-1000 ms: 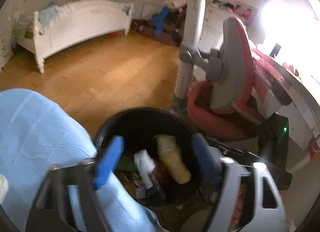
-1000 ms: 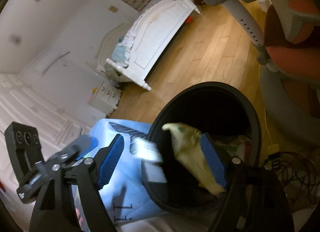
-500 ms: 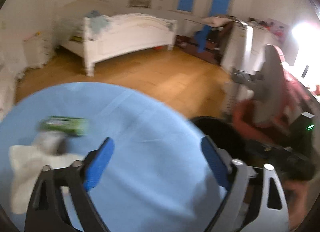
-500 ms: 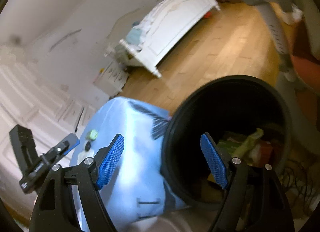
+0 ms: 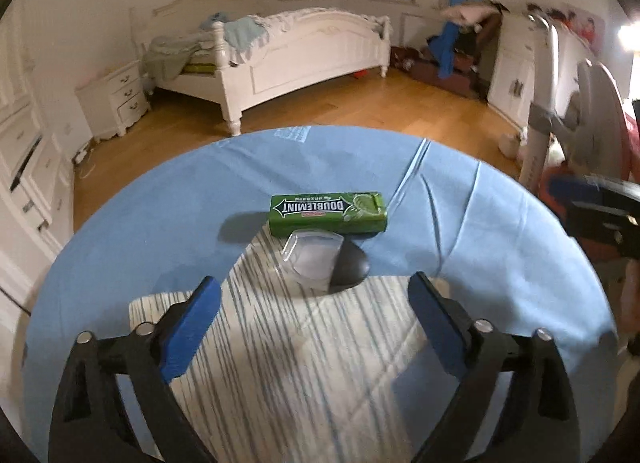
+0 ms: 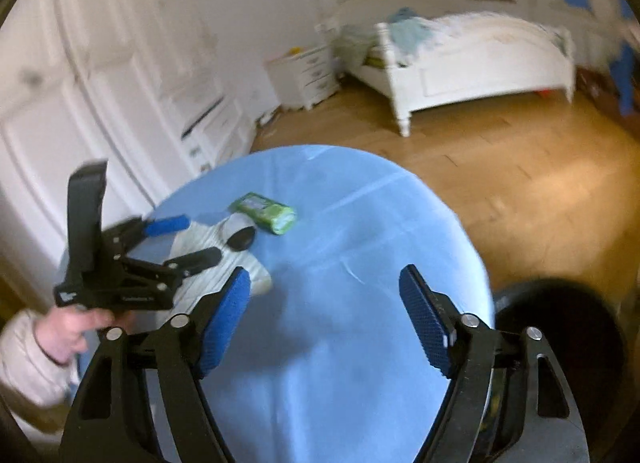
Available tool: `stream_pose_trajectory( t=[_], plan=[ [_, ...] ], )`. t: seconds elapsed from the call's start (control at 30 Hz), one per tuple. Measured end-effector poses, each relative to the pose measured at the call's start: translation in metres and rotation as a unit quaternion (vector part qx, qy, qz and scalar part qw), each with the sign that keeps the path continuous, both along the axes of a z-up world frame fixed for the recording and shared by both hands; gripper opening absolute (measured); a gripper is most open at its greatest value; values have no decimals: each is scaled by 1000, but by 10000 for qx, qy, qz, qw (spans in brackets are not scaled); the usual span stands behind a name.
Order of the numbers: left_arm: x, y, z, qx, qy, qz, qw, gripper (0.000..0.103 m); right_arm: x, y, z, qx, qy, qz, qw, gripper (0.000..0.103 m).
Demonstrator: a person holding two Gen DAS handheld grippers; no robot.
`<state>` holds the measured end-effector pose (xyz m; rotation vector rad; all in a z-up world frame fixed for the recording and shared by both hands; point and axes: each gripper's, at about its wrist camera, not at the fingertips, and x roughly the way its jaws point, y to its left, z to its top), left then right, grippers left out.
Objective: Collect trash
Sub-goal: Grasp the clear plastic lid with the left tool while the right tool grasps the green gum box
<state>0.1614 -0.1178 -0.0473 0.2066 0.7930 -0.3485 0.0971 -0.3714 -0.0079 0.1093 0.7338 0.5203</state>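
A green Doublemint gum pack (image 5: 328, 212) lies on the round blue table (image 5: 140, 223). Just in front of it a small clear plastic cup (image 5: 312, 257) lies on its side against a dark round object (image 5: 350, 269), on a white striped cloth (image 5: 304, 363). My left gripper (image 5: 316, 323) is open and empty above the cloth, short of the cup. My right gripper (image 6: 324, 319) is open and empty over the table's near side. The right wrist view shows the gum pack (image 6: 264, 218), the left gripper (image 6: 188, 239) and the black trash bin (image 6: 560, 327) at lower right.
A white bed (image 5: 288, 51) and nightstand (image 5: 114, 101) stand across the wooden floor (image 5: 360, 111). A red and grey chair (image 5: 592, 127) is right of the table. White cabinets (image 6: 100, 111) line the left wall.
Both grippers have swung away from the trash bin, where trash dropped in, back over the blue table. The left gripper now faces the gum pack and cup.
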Motion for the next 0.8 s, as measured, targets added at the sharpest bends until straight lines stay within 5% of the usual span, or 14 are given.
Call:
stream_pose_trajectory(
  t=[0.23, 0.47, 0.73, 0.8],
  plan=[
    [20, -3, -9, 171, 185, -336, 9991, 83, 48, 57, -10, -762, 11, 699, 9946, 68],
    [42, 5, -15, 195, 413, -438, 9980, 54, 79, 93, -23, -1263, -9, 1202, 9847, 66],
    [33, 33, -13, -107, 448, -241, 9987, 54, 105, 141, -36, -1686, -3, 1715, 9706, 66],
    [28, 39, -11, -152, 418, -178, 9989, 54, 111, 150, -40, -1681, 51, 1754, 9700, 54]
  ],
)
